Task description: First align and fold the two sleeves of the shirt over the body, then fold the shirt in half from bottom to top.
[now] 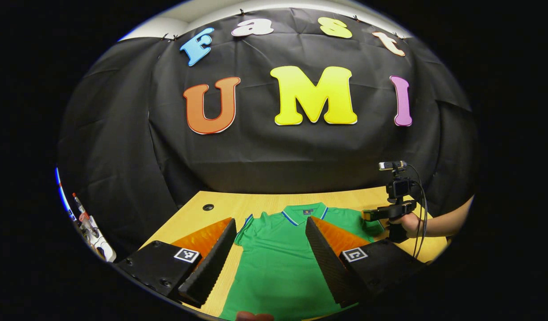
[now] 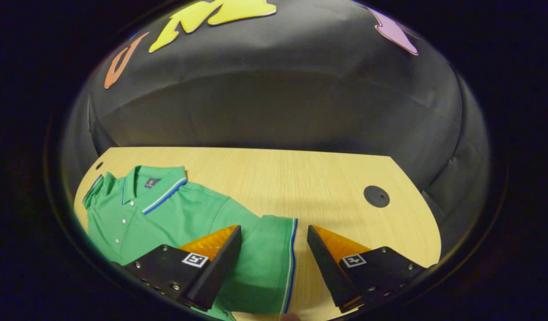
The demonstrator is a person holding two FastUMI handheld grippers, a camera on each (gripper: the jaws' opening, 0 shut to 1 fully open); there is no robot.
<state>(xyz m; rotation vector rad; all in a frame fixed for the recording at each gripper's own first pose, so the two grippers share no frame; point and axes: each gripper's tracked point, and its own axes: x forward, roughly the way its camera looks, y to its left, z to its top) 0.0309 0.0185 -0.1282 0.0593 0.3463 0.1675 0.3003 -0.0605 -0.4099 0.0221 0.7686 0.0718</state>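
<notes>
On the wooden table (image 2: 300,178), a green polo shirt (image 1: 278,263) lies flat, front side up, collar (image 1: 306,213) toward the booth wall. No containers are present on the table.

In the left gripper view, the left gripper (image 1: 271,258) is held above the body of the shirt, jaws spread wide with nothing between them; the chest and placket show in the gap. Farther off at the right, the right gripper (image 1: 372,216) is held by a hand (image 1: 409,223) at the shirt's sleeve on that side; whether it touches the cloth there cannot be determined.

In the right gripper view, the right gripper (image 2: 274,258) is released, fingers well apart. The sleeve (image 2: 267,263), with its striped cuff edge, lies flat on the table between the fingers; no finger is seen pressing on it. The other sleeve (image 2: 94,185) is partly visible at the far left edge.

A dark round cable port (image 2: 376,196) sits in the tabletop, apart from the shirt. The shirt's hem is cut off at the lower edge of both views. Small items at the far left of the left gripper view are too distorted to identify.
</notes>
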